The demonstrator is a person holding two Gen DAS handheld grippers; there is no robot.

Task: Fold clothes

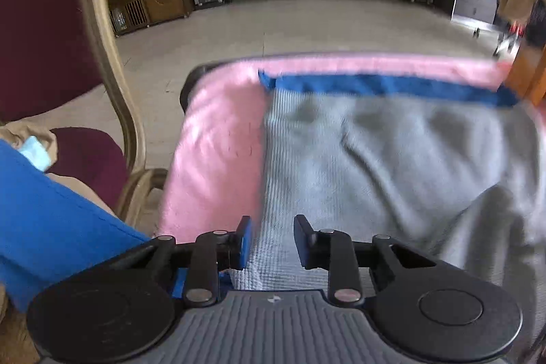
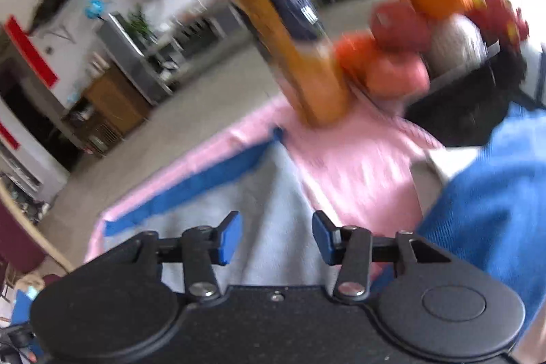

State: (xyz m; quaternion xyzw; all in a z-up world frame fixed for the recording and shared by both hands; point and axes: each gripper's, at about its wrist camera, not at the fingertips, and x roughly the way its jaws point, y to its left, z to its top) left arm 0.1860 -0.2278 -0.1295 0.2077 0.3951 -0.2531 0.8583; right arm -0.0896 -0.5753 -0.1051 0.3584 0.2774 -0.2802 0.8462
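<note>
One grey garment (image 1: 392,152), two open tools

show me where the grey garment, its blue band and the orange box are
grey garment (image 1: 392,152), left wrist view, on its wrinkled middle.
blue band (image 1: 385,86), left wrist view, midway along the strip.
orange box (image 2: 290,33), right wrist view, on its front face.

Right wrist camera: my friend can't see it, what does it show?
The open right gripper hovers over a grey garment with a blue edge, lying on a pink cloth. Behind stand a blurry orange box and piled fruit.
</note>
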